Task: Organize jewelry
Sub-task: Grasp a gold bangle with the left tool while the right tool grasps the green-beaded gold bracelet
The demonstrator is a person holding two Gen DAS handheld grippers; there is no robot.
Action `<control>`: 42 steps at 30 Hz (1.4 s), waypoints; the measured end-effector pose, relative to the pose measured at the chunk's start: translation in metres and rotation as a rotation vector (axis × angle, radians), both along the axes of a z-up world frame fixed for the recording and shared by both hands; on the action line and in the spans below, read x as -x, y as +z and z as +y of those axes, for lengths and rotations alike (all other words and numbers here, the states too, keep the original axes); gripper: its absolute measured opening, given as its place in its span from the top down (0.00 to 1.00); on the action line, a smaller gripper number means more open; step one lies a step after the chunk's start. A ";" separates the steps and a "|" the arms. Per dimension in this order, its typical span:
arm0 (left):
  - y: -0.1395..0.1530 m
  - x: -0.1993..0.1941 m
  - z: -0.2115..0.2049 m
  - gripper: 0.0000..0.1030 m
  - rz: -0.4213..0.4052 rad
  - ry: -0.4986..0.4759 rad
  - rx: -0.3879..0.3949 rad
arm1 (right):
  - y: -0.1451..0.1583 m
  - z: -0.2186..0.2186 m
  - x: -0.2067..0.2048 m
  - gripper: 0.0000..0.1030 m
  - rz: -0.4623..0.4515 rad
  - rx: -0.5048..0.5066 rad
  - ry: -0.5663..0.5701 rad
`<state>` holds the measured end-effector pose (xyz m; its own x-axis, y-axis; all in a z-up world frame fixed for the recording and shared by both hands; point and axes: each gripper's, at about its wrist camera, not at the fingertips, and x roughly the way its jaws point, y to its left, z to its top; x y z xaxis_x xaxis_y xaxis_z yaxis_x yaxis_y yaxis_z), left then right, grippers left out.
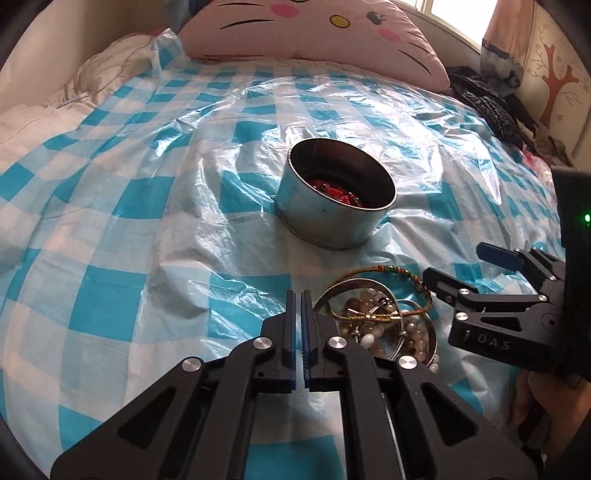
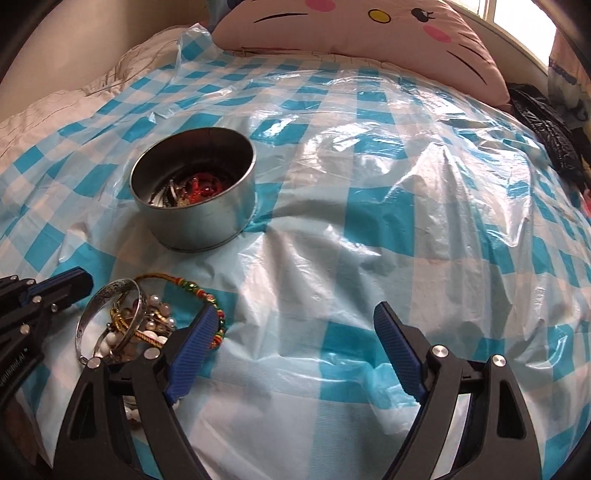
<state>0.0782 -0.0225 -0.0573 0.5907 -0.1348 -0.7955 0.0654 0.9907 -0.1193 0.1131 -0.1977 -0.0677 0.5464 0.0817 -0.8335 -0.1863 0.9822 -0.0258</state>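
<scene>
Surface: bed covered by a crinkled blue-and-white checked plastic sheet (image 1: 155, 229); pink cat-face pillow (image 1: 314, 33) at the far edge.
Container: round silver metal tin (image 1: 334, 195), upright and lidless, near the middle of the bed; red beads and some metal pieces lie inside.
Jewelry pile: heap of loose jewelry (image 1: 380, 317) on the sheet toward the near edge, apart from the tin; includes a wide silver bangle (image 2: 107, 314), a multicoloured woven cord bracelet (image 1: 402, 280), gold-toned bangles and pale round beads.
Left tongs (image 1: 298, 295): jaws pressed together with nothing visible between them, tips just left of the pile.
Right tongs (image 2: 295, 325): jaws spread wide, empty; the left blue pad (image 2: 192, 350) lies over the cord bracelet at the pile's right side, the other pad over bare sheet.
</scene>
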 end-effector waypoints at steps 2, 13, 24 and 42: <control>0.000 -0.001 0.001 0.97 0.005 0.001 0.005 | 0.002 -0.009 0.004 0.20 -0.013 0.015 -0.035; -0.014 -0.009 -0.028 0.97 0.051 -0.094 -0.086 | -0.004 0.023 -0.008 0.20 0.023 0.010 0.110; -0.006 -0.009 -0.008 0.97 0.003 0.009 -0.088 | 0.013 -0.021 0.004 0.20 -0.076 -0.075 -0.055; -0.020 -0.020 -0.014 0.97 0.064 -0.016 -0.077 | -0.012 -0.014 -0.002 0.90 0.065 -0.267 0.023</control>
